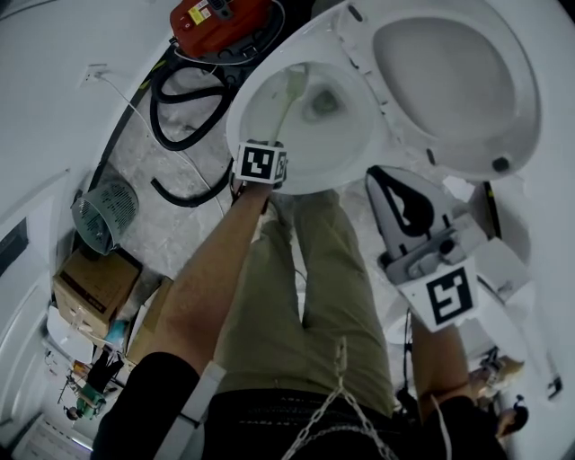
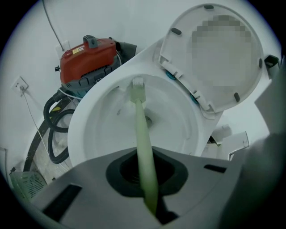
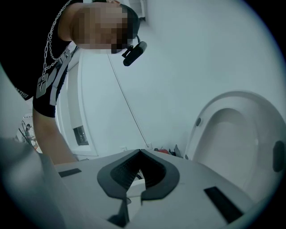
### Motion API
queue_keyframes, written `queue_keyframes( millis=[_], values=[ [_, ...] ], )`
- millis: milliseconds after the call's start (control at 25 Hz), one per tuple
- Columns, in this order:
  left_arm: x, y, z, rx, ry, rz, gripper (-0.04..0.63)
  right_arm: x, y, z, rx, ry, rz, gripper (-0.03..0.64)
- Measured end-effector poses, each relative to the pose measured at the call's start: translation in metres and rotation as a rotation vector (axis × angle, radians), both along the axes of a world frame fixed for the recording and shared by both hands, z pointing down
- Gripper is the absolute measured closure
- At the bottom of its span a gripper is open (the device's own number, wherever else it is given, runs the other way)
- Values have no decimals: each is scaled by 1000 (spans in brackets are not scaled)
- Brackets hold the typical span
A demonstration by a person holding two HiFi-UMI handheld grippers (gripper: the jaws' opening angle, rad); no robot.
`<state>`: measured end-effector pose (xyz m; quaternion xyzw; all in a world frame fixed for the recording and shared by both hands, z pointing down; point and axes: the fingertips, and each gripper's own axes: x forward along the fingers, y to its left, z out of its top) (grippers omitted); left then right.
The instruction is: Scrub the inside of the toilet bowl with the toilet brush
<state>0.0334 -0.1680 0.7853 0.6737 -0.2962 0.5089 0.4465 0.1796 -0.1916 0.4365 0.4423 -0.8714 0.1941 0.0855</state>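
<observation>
The white toilet bowl (image 1: 337, 148) sits under me with its lid (image 1: 454, 81) raised. My left gripper (image 1: 266, 154) hangs over the bowl's near rim, shut on the pale green handle of the toilet brush (image 2: 145, 147). In the left gripper view the brush head (image 2: 137, 84) rests against the far inner wall of the bowl (image 2: 94, 129), above the drain. My right gripper (image 1: 384, 178) is held up beside the bowl's right side, shut with nothing in it. In the right gripper view it (image 3: 140, 153) points at the wall and the raised lid (image 3: 237, 134).
A red vacuum cleaner (image 1: 220, 22) with a coiled black hose (image 1: 184, 108) stands left of the toilet. A mesh basket (image 1: 103, 211) and a cardboard box (image 1: 90, 292) lie on the floor further left. The person's trouser legs (image 1: 323, 287) stand right before the bowl.
</observation>
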Motion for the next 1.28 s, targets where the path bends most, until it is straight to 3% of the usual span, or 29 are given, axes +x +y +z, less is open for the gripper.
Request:
queue_keyframes(
  millis=[440, 800, 1120, 1280],
  values=[
    [43, 2, 5, -9, 48, 45, 595, 18, 13, 1, -20, -22, 37, 614],
    [58, 12, 10, -11, 24, 166, 595, 16, 24, 7, -48, -45, 52, 614],
    [75, 27, 10, -36, 59, 208, 595, 14, 27, 1, -42, -52, 73, 614],
    [81, 39, 10, -50, 77, 270, 595, 9, 30, 1, -37, -53, 80, 614]
  ],
)
